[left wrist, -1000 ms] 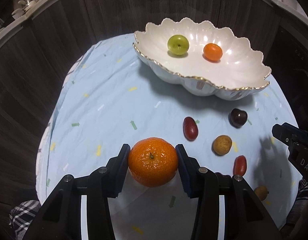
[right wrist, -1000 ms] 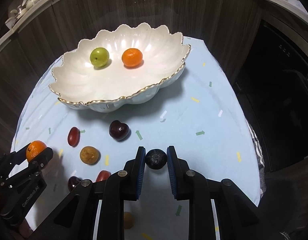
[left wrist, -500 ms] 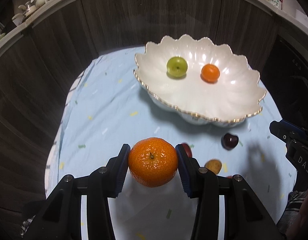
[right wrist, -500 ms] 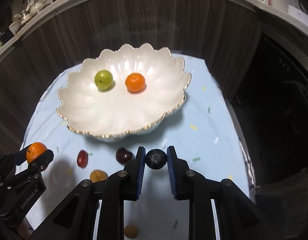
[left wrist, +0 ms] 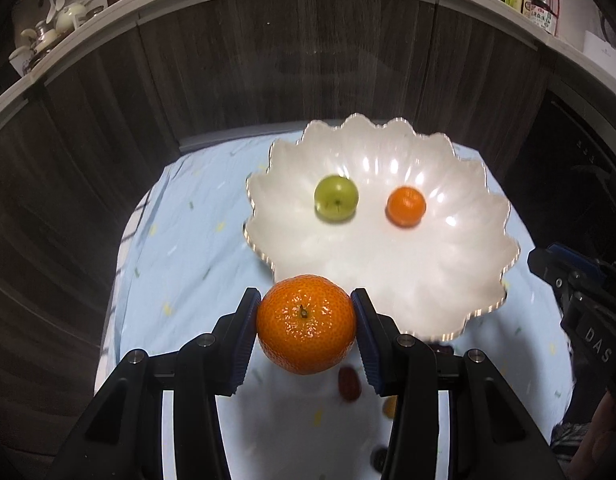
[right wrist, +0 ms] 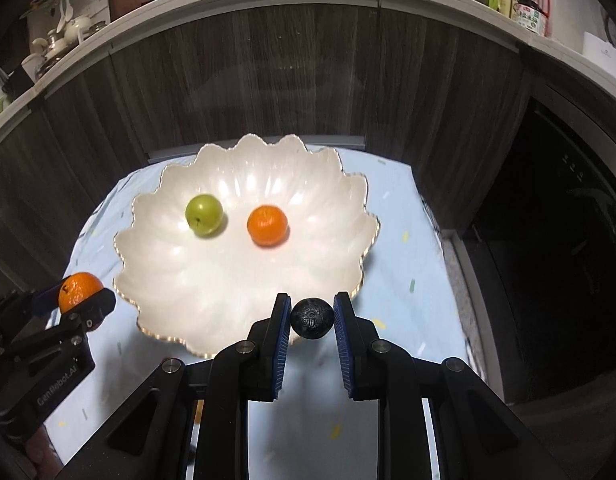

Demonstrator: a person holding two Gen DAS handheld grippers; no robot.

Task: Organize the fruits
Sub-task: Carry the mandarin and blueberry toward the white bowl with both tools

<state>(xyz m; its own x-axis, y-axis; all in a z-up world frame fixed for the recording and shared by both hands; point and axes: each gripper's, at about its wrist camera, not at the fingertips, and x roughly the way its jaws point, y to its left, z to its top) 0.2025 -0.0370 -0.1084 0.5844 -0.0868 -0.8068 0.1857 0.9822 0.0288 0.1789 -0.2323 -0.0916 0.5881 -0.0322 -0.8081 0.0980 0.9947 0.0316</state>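
Observation:
My left gripper (left wrist: 306, 316) is shut on a large orange mandarin (left wrist: 306, 324), held above the near left rim of a white scalloped bowl (left wrist: 488, 272) with a gold edge. My right gripper (right wrist: 312, 318) is shut on a small dark blueberry (right wrist: 312, 318) over the bowl's (right wrist: 148, 264) near right rim. Inside the bowl lie a green fruit (left wrist: 335, 203) and a small orange (left wrist: 406, 206); the right wrist view shows the same green fruit (right wrist: 204, 214) and small orange (right wrist: 267, 225). In that view the left gripper holds the mandarin (right wrist: 78, 290) at the far left.
A light blue cloth (left wrist: 188, 248) with small coloured marks covers the round table. A dark red fruit (left wrist: 349, 380) and other small fruits lie on it below the left gripper, partly hidden. Dark wood cabinets (right wrist: 308, 80) stand behind the table, and bottles (right wrist: 528, 4) line the counter.
Both grippers have risen and moved toward the bowl with their fruit. The loose fruits on the cloth have slid down and mostly out of view.

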